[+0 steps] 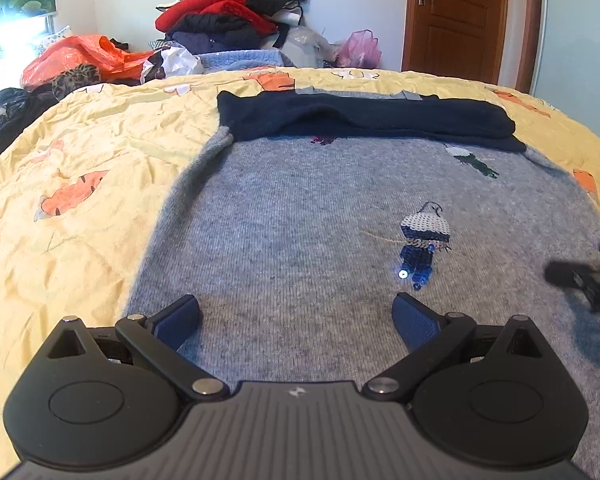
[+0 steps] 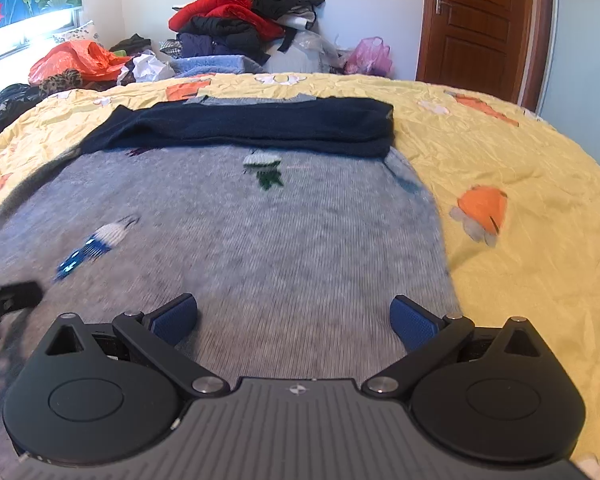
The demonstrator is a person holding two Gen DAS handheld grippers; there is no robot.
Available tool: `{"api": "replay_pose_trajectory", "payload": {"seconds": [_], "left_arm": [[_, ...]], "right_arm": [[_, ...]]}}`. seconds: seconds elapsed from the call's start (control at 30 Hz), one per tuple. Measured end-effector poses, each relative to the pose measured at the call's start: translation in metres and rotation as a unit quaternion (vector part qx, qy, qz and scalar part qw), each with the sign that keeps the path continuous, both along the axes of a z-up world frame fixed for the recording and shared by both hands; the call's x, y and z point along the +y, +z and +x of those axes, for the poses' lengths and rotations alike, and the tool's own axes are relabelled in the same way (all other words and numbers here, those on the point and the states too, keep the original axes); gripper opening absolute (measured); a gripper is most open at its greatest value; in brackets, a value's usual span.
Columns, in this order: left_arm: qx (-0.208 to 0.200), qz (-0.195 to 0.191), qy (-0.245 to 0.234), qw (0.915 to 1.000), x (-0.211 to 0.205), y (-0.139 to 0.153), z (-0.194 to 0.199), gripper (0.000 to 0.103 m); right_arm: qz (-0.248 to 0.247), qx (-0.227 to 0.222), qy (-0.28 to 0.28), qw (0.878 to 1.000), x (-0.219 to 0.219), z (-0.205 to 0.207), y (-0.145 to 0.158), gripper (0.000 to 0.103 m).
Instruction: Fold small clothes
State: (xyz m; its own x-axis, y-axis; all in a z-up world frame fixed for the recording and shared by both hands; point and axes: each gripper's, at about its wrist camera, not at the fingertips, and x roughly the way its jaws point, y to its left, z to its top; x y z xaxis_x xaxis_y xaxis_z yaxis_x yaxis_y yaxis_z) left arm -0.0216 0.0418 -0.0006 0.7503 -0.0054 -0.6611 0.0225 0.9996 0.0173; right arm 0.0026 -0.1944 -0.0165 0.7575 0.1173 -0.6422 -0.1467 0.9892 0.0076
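A small grey knit sweater (image 1: pixel 300 220) with sequin figures lies flat on the yellow bedspread (image 1: pixel 80 160). Its navy sleeves (image 1: pixel 364 118) are folded across the far end. It also shows in the right wrist view (image 2: pixel 240 240), with the navy sleeves (image 2: pixel 252 126) across its top. My left gripper (image 1: pixel 296 316) is open and empty, low over the sweater's near left part. My right gripper (image 2: pixel 294 316) is open and empty, low over the sweater's near right part. Each gripper shows at the other view's edge: the right gripper (image 1: pixel 588 276), the left gripper (image 2: pixel 4 300).
A pile of red, black and purple clothes (image 1: pixel 228 12) stands past the bed's far edge, with an orange plastic bag (image 1: pixel 76 56) on the left and a pink bag (image 1: pixel 360 50). A brown door (image 1: pixel 460 16) is at the back right. Bare bedspread (image 2: pixel 520 200) lies right of the sweater.
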Motion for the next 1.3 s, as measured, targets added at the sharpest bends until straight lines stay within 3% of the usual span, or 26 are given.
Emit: {"api": "replay_pose_trajectory", "payload": {"seconds": [0.17, 0.33, 0.57, 1.3], "left_arm": [[-0.001, 0.0, 0.0, 1.0, -0.001, 0.0, 0.0, 0.103], [-0.006, 0.022, -0.009, 0.9997, -0.009, 0.005, -0.014, 0.103], [0.008, 0.014, -0.02, 0.9997, -0.007, 0.004, -0.05, 0.103], [0.02, 0.019, -0.022, 0.9994, -0.009, 0.009, -0.089, 0.103]], "right_arm": [[-0.008, -0.012, 0.021, 1.0, -0.005, -0.037, -0.003, 0.103], [-0.014, -0.012, 0.017, 1.0, -0.003, -0.037, -0.003, 0.103], [-0.013, -0.005, 0.001, 1.0, -0.002, -0.052, -0.002, 0.103], [-0.016, -0.001, 0.01, 1.0, -0.001, -0.1, 0.001, 0.103]]}}
